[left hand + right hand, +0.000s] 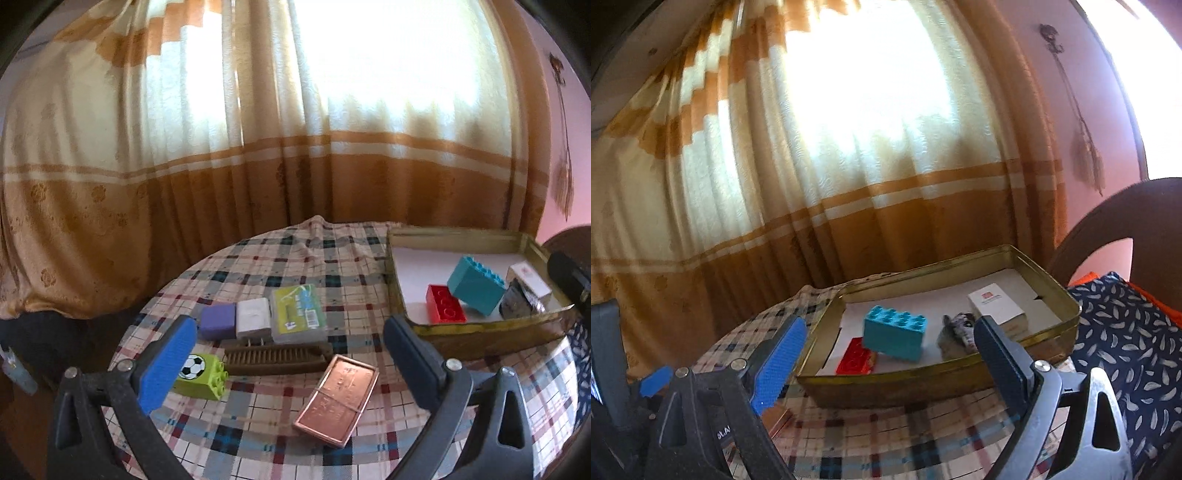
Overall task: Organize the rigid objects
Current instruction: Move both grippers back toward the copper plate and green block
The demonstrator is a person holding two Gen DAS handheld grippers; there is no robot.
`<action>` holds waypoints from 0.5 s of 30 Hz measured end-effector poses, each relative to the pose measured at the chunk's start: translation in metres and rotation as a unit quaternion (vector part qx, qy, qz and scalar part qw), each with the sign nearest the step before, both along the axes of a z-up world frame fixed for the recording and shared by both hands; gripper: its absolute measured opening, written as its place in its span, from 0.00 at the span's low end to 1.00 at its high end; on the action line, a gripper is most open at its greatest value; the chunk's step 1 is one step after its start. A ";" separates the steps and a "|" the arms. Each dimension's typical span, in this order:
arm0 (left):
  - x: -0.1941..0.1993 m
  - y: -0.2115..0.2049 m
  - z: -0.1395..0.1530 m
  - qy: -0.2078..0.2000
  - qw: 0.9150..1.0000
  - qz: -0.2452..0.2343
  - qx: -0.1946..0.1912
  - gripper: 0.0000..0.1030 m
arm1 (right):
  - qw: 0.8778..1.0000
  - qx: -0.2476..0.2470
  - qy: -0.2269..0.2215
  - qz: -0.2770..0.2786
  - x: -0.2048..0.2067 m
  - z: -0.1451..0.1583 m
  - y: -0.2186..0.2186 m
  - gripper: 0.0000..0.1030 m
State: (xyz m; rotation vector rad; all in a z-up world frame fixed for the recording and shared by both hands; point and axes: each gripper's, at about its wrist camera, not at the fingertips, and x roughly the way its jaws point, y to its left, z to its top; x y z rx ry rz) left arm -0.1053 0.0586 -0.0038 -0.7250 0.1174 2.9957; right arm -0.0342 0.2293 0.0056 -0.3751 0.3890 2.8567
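A round table under a plaid cloth (258, 413) fills the near ground, and behind it hangs a cream and orange curtain (221, 147), bright with daylight. A pink wall (1071, 110) stands on the right, with a dark curved chair back (1108, 229) beside the table.

On the far right of the table sits the gold tin tray (480, 330), lined in white. Inside it, a teal brick (476, 291) leans on a red brick (445, 310), and to their right lie a grey speckled object (517, 304) and a white box (530, 282).

Loose on the cloth to the left: a purple block (218, 322), a white adapter (253, 317) and a clear case with a green label (298, 312), all in a row, touching. Just nearer lies a brown comb (277, 358), then a green brick with a football print (201, 374) and a copper-coloured tin (337, 398).

The left gripper (284, 365) hangs over these loose things, jaws spread wide, nothing between them. The right gripper (890, 363) faces the tray's near wall, jaws wide apart as well, empty. A blue feather-print cloth (1126, 332) lies at the right.
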 end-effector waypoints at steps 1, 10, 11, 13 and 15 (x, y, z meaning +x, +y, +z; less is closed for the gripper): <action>0.001 -0.002 0.000 0.004 1.000 0.003 0.000 1.00 | 1.000 0.010 -0.002 0.003 0.000 0.000 -0.006 0.91; 0.005 -0.017 -0.006 -0.012 1.000 0.010 0.009 1.00 | 0.998 0.043 -0.014 0.032 -0.004 -0.005 -0.032 0.91; 0.005 -0.018 -0.006 -0.015 1.000 0.012 0.011 1.00 | 0.998 0.046 -0.013 0.033 -0.004 -0.004 -0.034 0.91; 0.004 -0.022 -0.007 -0.020 1.000 0.017 0.016 1.00 | 0.998 0.049 -0.013 0.031 -0.003 -0.004 -0.034 0.91; 0.003 -0.024 -0.007 -0.021 0.999 0.021 0.016 0.99 | 0.998 0.044 -0.017 0.032 -0.003 -0.005 -0.034 0.91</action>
